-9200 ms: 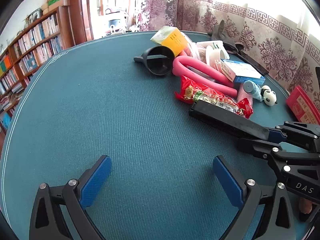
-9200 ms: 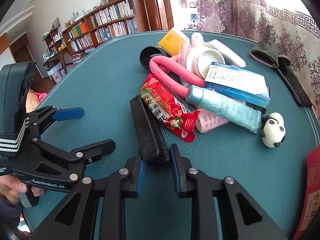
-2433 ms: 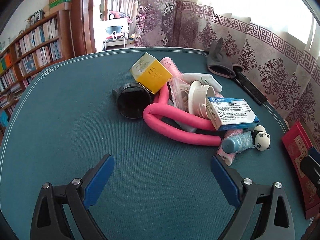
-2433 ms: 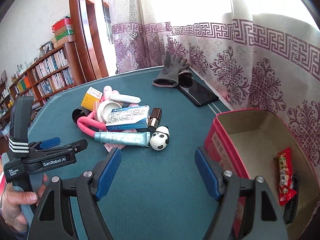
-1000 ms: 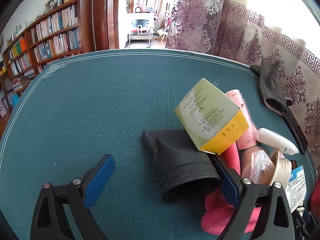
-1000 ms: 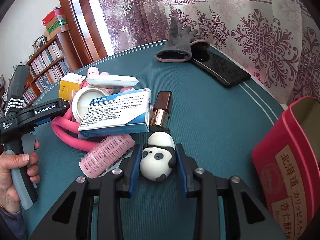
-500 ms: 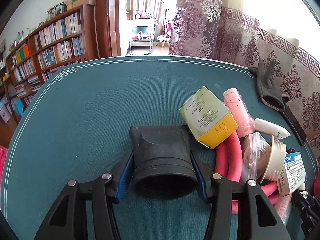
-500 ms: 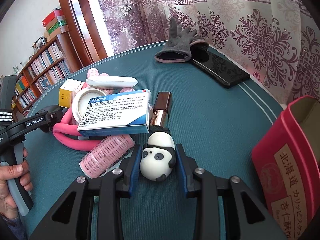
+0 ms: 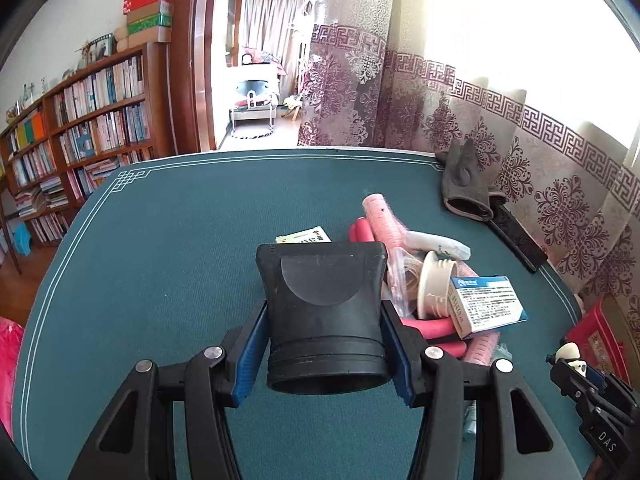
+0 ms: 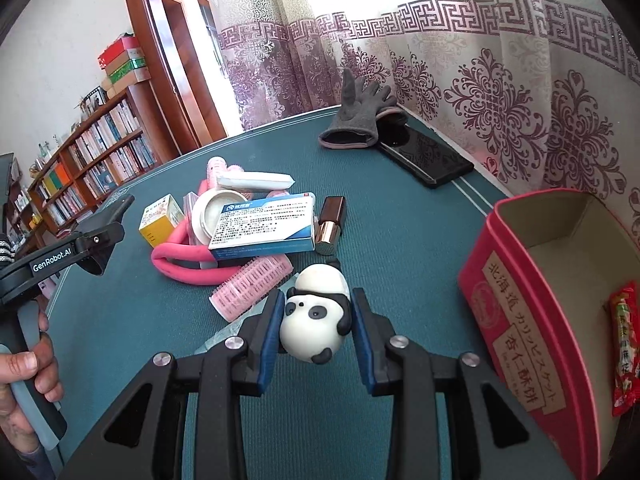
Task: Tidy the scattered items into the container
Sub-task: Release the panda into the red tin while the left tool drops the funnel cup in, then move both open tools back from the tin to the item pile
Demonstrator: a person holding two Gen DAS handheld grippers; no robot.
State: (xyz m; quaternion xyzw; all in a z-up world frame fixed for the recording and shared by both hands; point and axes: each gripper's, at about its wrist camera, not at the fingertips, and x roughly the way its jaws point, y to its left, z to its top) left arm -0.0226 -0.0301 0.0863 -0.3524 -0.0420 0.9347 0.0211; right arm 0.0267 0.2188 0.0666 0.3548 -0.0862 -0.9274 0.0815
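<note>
My left gripper is shut on a black funnel-shaped nozzle and holds it above the green table. My right gripper is shut on a small panda toy, lifted off the table left of the red box. The box is open and holds a red snack packet. The pile on the table holds a blue-and-white carton, pink hair rollers, a pink foam tube, a yellow box, a white lid, a white tube and a lipstick.
A grey glove and a black phone lie at the far edge by the curtain. The left gripper's handle and a hand show at the left of the right wrist view. Bookshelves stand beyond the table.
My left gripper has closed on the black nozzle and lifted it away from the pile. My right gripper has raised the panda toy toward the red box.
</note>
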